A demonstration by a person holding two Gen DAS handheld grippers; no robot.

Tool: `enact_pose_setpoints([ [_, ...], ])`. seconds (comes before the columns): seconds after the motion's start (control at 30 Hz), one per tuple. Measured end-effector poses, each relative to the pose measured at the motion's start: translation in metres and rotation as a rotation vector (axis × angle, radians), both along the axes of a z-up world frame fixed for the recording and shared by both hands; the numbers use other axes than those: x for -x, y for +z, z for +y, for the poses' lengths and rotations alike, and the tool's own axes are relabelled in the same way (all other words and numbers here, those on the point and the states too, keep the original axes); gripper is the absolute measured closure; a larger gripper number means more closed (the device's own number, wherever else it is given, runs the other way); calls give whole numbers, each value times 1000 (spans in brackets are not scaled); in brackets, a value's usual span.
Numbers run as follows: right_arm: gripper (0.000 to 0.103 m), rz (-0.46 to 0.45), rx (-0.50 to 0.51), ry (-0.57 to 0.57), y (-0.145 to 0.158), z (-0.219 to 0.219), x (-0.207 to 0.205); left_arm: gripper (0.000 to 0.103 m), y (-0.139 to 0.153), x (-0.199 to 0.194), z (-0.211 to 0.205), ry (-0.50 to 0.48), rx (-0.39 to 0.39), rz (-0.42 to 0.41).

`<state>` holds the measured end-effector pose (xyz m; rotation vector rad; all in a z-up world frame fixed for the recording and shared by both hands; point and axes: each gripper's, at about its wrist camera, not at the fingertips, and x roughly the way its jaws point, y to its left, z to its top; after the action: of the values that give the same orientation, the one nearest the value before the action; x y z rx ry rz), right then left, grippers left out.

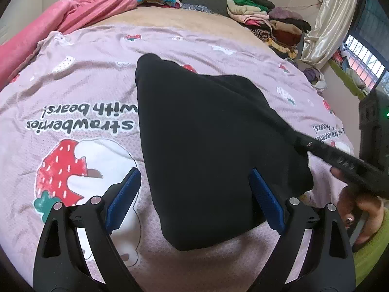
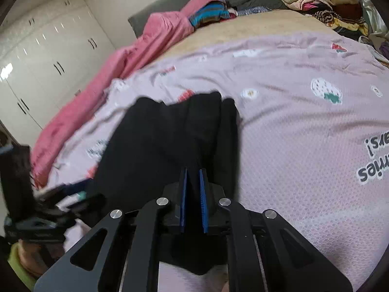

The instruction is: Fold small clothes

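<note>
white wardrobe [image 2: 41, 56] beside bed, curtained window [image 1: 364, 56] opposite side.

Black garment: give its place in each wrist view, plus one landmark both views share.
Left wrist view: the black garment lies across the centre of the picture on the lilac strawberry bedspread, its right edge pinched by the right gripper.
Right wrist view: it runs from centre down to lower centre, between the shut pads.
Shared landmark: the pink blanket, upper left in both.
</note>
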<state>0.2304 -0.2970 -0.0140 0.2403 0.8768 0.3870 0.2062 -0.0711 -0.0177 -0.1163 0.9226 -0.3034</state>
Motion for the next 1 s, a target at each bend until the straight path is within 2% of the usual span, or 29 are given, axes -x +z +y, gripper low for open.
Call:
enact_pose_setpoints([
  [0.1, 87, 11, 6, -20, -13, -4, 1, 20, -4, 1, -1, -2, 1, 7],
  [0.23, 78, 0, 22, -46, -13, -4, 5, 20, -6, 3, -2, -1, 2, 9],
  [0.3, 64, -15, 65, -64, -10, -2, 11, 20, -6, 3, -1, 1, 0, 8],
  [0.57, 60, -66, 97, -71, 4, -2, 36, 20, -7, 8, 1, 2, -4, 9],
  [0.7, 60, -98, 72, -73, 19, -5, 37, 20, -8, 10, 2, 0, -5, 11],
  [0.87, 60, -77, 32, -47, 31, 1, -2, 19, -13, 13, 2, 1, -9, 19],
  [1.0, 60, 4, 70, -37, 17, 19, -50, 20, -14, 15, 2, -1, -11, 16],
])
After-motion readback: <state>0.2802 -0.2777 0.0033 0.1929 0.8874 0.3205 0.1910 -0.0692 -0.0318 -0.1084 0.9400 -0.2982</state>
